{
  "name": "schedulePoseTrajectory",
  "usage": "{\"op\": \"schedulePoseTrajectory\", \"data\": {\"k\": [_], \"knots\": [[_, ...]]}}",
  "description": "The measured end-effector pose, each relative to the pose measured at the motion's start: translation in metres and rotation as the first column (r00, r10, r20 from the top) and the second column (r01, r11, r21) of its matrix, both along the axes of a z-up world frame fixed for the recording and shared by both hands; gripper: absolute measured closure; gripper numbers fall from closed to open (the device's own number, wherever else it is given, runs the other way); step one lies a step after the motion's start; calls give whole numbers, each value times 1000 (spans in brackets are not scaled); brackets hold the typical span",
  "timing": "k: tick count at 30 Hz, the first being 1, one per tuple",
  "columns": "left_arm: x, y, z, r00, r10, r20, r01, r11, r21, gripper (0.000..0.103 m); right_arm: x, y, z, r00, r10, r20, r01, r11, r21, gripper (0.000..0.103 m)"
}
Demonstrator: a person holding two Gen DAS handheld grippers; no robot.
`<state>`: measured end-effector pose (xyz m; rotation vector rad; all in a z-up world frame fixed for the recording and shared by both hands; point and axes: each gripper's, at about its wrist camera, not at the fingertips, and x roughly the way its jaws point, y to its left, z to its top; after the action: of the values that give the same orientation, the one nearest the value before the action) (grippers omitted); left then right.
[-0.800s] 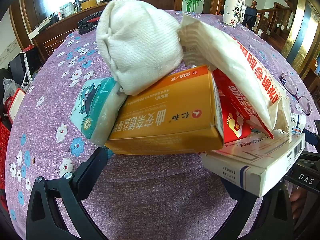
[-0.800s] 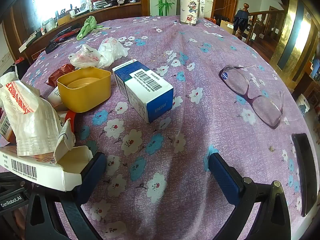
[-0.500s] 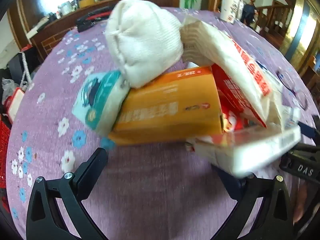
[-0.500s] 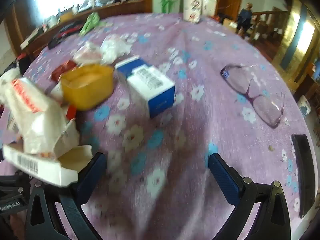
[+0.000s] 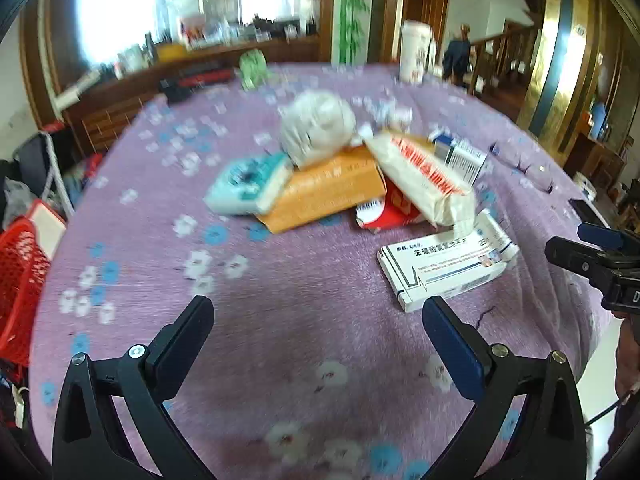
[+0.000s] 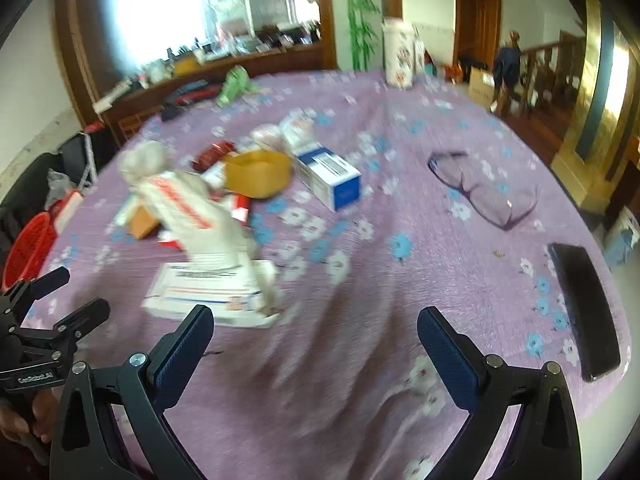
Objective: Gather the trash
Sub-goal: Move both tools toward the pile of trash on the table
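A heap of trash lies on the purple flowered tablecloth [image 5: 320, 340]: an orange box [image 5: 328, 194], a teal packet [image 5: 246, 186], a white wad [image 5: 318, 128], a white bag with red print [image 5: 424, 178], a red packet [image 5: 396, 210] and a flat white box [image 5: 444, 268]. The right wrist view shows the flat white box [image 6: 208, 294], a yellow tub [image 6: 258, 172] and a blue-and-white box [image 6: 330, 176]. My left gripper [image 5: 318, 312] is open and empty, short of the heap. My right gripper [image 6: 316, 322] is open and empty, just right of the flat white box.
A red basket [image 5: 20, 276] stands off the table's left edge. Glasses [image 6: 484, 188] and a black phone [image 6: 586, 310] lie on the right of the table. A white cup [image 5: 414, 56] and a green cloth [image 5: 252, 68] sit at the far side.
Both grippers have pulled back and up from the heap, so the trash looks smaller and farther. The flat white box has dropped flat onto the cloth. Both views are motion-blurred.
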<state>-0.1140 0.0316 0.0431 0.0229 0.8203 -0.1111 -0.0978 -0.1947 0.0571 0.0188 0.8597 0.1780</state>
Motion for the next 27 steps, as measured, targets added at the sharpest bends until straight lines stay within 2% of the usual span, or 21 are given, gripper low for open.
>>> {"op": "schedulePoseTrajectory", "data": {"k": [4,8,11,17,27], "knots": [[-28,10,11,991,48,126,-52,998,25,0,-30,19,12,994,-7,111,10,999,-34,1],[-60,19,14,967,110,229,-127,990,58,0,-55,36,15,979,-13,202,28,997,-73,6],[-71,28,11,958,148,246,-167,985,54,0,-66,46,9,980,10,199,8,996,-90,14],[-84,45,4,951,197,240,-212,976,41,0,-77,63,2,980,53,190,-28,991,-130,15],[-83,43,1,952,192,239,-212,976,58,0,-77,70,1,977,66,201,-33,986,-161,15]]}}
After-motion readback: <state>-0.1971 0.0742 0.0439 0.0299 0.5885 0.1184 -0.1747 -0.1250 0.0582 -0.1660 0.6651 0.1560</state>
